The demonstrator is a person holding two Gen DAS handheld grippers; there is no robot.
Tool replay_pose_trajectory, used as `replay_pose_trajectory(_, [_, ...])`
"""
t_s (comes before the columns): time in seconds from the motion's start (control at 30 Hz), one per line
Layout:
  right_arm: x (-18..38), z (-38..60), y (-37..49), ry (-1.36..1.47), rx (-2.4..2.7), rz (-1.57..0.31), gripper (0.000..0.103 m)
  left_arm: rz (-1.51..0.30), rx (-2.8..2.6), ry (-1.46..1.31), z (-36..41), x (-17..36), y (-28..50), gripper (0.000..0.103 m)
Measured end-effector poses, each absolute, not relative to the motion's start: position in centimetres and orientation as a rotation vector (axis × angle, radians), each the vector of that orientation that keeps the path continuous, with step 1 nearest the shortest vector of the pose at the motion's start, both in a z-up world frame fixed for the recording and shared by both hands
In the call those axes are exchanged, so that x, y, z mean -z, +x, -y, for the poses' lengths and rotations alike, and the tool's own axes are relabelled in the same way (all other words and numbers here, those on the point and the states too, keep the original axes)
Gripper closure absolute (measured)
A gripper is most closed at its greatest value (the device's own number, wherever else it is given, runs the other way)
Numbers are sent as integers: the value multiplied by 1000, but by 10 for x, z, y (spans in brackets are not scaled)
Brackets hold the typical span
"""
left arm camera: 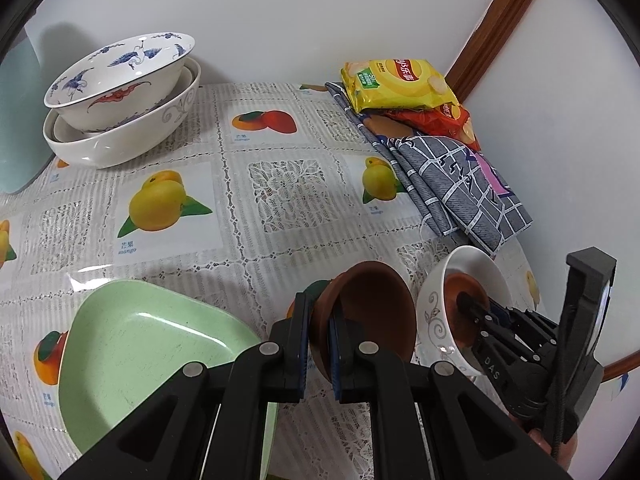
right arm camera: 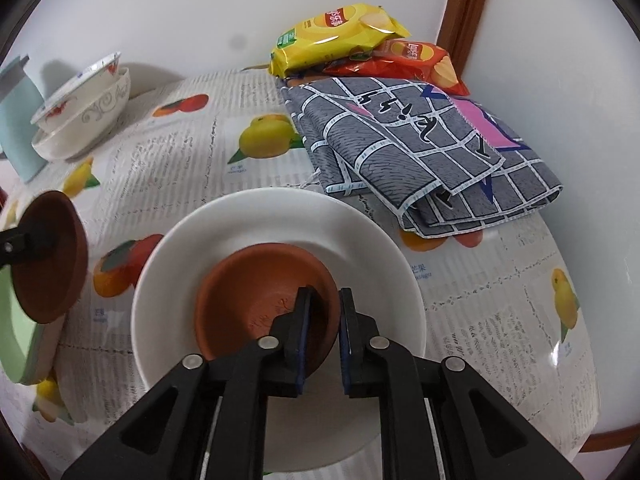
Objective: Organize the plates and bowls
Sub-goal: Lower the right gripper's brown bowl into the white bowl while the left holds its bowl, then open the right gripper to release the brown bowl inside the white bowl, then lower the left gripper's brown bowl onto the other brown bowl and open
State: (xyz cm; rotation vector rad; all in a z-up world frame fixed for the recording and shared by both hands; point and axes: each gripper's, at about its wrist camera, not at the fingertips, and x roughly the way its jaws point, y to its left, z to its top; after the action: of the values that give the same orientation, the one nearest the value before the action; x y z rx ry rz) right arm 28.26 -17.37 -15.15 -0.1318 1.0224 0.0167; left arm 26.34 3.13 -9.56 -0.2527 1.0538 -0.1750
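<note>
Fruit-print tablecloth (left arm camera: 248, 216) covers the table against a white wall. Stacked large bowls (left arm camera: 120, 92) sit at the far left corner; a folded checked cloth (right arm camera: 432, 152) and snack bags (right arm camera: 340, 36) lie at the far right. Green dish (left arm camera: 132, 356) rests at the near edge. Left gripper (left arm camera: 319, 344) is clenched on a brown saucer (left arm camera: 368, 312), held tilted. Right gripper (right arm camera: 324, 340) pinches the rim of a second brown saucer (right arm camera: 248, 304) inside the white bowl (right arm camera: 192, 264).

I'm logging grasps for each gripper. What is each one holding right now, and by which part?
The left gripper pinches a brown clay dish by its rim. The right gripper pinches another brown dish by its rim, inside the white bowl.
</note>
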Motion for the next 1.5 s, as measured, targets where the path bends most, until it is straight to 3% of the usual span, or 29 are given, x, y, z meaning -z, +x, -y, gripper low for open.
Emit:
replay_pose_trajectory(0.47, [148,169,280,-119,-35,-1013,73,-1047,182,-251,-26,91,247,94])
replay_pose_trajectory(0.6, [140,171,273,-100,-50,-987,54,-1040,173,-250,-25,87,242,94])
replay_pose_trajectory(1.07, [92,215,218,10,-48,-872,53,-1009,183,-238,6,72,238,94])
replay_pose_trajectory(1.5, [92,303,167,106,101,-878,53,-1015,248,-237,60,79,252,94])
